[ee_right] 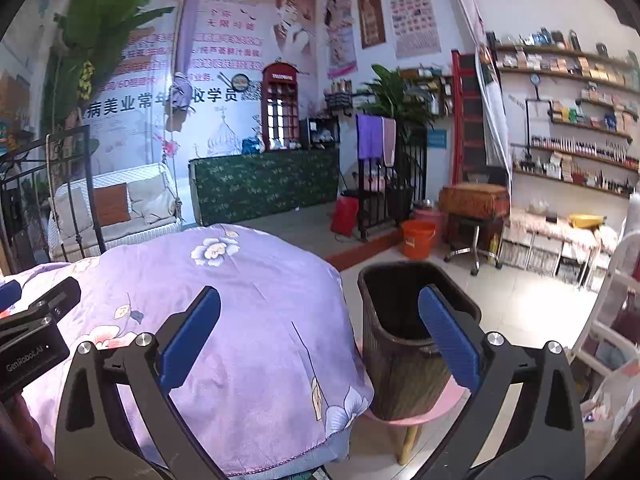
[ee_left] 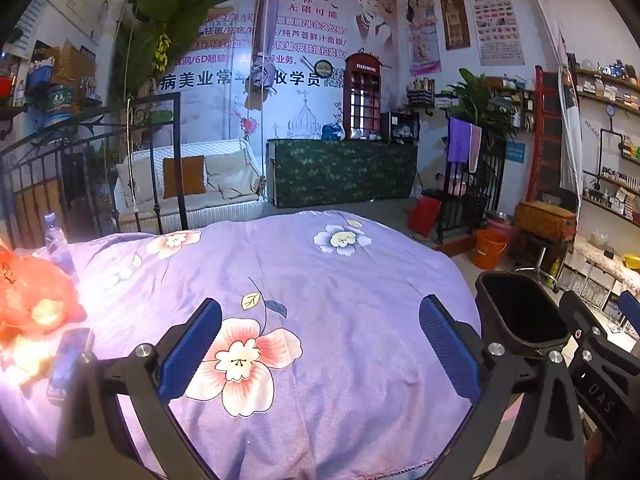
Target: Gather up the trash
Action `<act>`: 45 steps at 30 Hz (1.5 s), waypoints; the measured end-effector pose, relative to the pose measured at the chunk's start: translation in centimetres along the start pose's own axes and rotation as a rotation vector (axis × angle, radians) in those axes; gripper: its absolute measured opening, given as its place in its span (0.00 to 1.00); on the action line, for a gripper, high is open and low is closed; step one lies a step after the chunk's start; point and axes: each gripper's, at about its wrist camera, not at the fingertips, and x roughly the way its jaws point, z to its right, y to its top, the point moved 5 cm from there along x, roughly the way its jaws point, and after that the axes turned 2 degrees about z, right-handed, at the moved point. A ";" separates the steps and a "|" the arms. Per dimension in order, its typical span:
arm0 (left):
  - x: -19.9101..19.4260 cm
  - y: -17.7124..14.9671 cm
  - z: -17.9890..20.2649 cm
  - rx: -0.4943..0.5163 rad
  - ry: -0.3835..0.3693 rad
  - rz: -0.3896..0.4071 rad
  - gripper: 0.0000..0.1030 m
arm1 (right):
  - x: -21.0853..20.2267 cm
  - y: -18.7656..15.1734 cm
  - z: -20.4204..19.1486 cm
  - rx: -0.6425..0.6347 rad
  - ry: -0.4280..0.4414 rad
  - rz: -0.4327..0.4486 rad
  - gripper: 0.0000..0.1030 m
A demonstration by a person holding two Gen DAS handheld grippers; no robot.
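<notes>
While both fingers gape empty, orange bag (ee_left: 34,300) lies far left of left gripper (ee_left: 320,344).

Dark bin (ee_right: 400,344) upright on pink stool (ee_right: 408,416), empty.

Poster-covered wall (ee_left: 304,40), white sofa (ee_left: 192,188), tiled floor (ee_right: 520,304), perhaps cosmetics shelves (ee_right: 576,152).
</notes>
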 end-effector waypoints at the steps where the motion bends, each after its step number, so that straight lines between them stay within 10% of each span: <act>1: 0.0 0.0 0.1 -0.003 0.003 -0.001 0.95 | -0.1 0.1 -0.2 -0.007 0.004 0.005 0.95; 45: -0.3 -0.6 -1.0 -0.035 0.013 -0.014 0.95 | 0.3 -0.5 -0.6 -0.005 0.019 -0.032 0.95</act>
